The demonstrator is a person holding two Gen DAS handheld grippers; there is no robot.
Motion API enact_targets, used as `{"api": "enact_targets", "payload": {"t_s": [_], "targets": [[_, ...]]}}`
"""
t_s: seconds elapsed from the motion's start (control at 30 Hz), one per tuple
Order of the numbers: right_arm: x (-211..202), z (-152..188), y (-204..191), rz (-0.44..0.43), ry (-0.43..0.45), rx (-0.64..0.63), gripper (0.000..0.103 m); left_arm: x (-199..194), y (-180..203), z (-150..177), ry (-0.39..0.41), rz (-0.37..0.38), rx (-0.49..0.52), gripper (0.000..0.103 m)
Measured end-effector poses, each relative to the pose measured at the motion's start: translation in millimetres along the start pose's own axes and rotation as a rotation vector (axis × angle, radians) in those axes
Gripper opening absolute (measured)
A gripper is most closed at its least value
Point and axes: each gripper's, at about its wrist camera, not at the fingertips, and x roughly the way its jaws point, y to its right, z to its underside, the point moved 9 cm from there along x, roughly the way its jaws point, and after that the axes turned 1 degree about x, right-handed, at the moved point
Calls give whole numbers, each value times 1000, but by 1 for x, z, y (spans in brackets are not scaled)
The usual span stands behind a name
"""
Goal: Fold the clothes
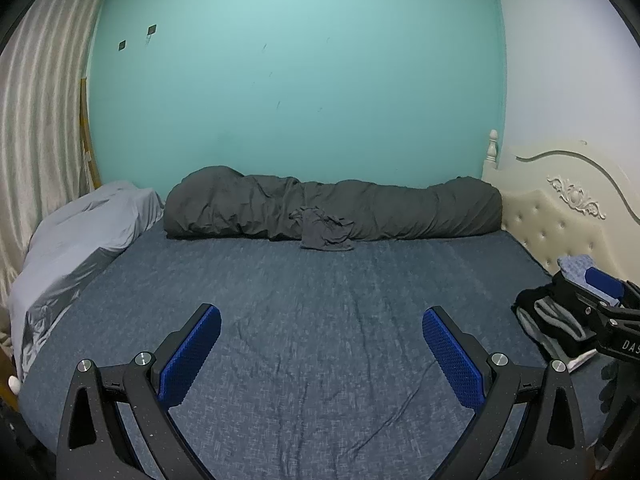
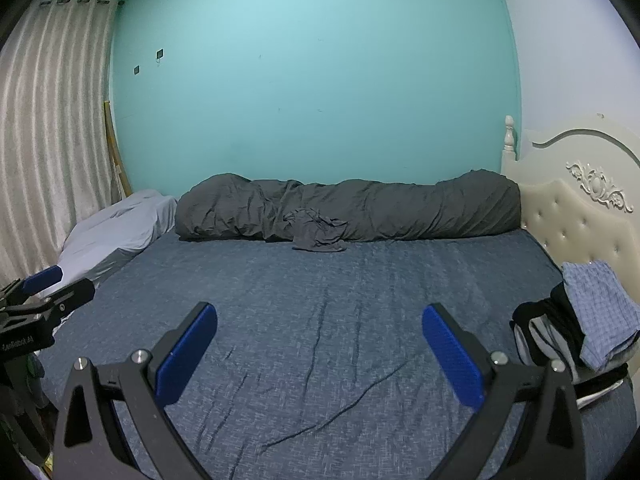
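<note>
The crumpled grey garment is seen straight ahead at the bed's far side against the rolled duvet, well beyond both gripper's wide-spread, empty fingers, neither clearly nearer.

**A bedroom in someone's home**

A wide bed fills most of the room, covered in a mottled blue sheet. A dark grey duvet lies rolled along the far edge against a turquoise wall. On the right stands a cream headboard, button-tufted and trimmed with carved scrollwork. A pale grey pillow sits at the left, beside a long striped curtain. A small heap of clothes rests near the headboard, a checked blue piece on top.
</note>
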Motion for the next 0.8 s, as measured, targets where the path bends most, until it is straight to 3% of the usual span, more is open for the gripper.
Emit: {"api": "enact_targets", "payload": {"t_s": [0.8], "targets": [[1, 0, 3, 2, -7, 0, 103, 4, 9, 11, 4, 3, 7, 103]]}}
